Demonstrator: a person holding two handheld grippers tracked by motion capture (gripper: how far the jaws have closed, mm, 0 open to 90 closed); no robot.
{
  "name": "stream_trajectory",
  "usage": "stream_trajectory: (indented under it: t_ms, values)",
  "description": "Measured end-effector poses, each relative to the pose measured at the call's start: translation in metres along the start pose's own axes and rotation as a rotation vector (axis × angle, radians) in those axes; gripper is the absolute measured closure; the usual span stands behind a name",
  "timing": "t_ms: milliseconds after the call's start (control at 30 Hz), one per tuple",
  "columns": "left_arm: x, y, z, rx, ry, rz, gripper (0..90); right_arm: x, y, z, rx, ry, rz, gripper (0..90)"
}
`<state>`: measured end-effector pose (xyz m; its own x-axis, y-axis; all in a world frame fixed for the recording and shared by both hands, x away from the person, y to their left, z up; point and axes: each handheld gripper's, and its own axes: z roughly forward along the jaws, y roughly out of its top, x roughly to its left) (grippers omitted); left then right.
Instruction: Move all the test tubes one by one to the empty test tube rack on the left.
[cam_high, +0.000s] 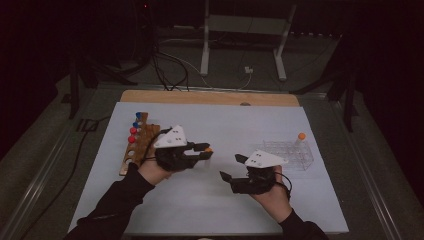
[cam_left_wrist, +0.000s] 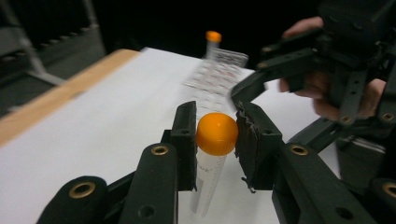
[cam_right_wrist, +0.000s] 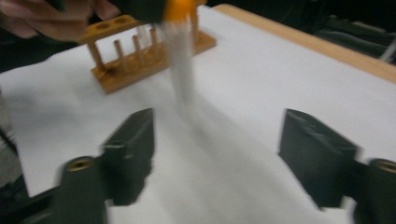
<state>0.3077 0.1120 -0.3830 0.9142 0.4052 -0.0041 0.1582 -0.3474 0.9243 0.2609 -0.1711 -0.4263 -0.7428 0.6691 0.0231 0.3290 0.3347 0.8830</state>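
My left gripper (cam_left_wrist: 215, 140) is clamped on a clear plastic tube with a round orange cap (cam_left_wrist: 216, 134); the pads press just at the cap, and the tube's see-through body, printed with fine scale marks, hangs down between the jaws above the white sheet (cam_high: 225, 200) that covers the table. From the high view the tube (cam_high: 207, 150) sits over the left half of the sheet, a little toward the near edge, just beside the wooden rack. My right gripper (cam_high: 235, 167) stands with its jaws spread wide and nothing between them, near the middle of the sheet and close to the held tube without touching it; in its own view the tube is a pale blur ahead of the two pads. The brown wooden tube rack (cam_high: 140, 145) lies along the sheet's left edge, with red-capped and blue-capped tubes (cam_high: 134, 131) standing at its far end. A clear plastic grid rack (cam_high: 290, 154) rests toward the right edge, holding one upright orange-capped tube (cam_high: 301, 138) at its far corner. The right gripper is between my held tube and that clear rack.
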Motion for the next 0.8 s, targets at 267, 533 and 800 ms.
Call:
stream_trajectory:
  t_ms: [267,533,800]
  values:
    - [0.024,0.000,-0.060,-0.022,0.173,-0.020,70.9,-0.009,-0.001,-0.006,-0.019,-0.046,0.039,0.0]
    - [0.044,-0.017,-0.116,-0.031,0.319,-0.074,70.9,-0.011,-0.004,-0.007,-0.020,-0.037,0.043,0.0]
    - [0.057,-0.045,-0.147,-0.033,0.417,-0.139,70.9,-0.012,-0.005,-0.006,-0.014,-0.039,0.040,0.0]
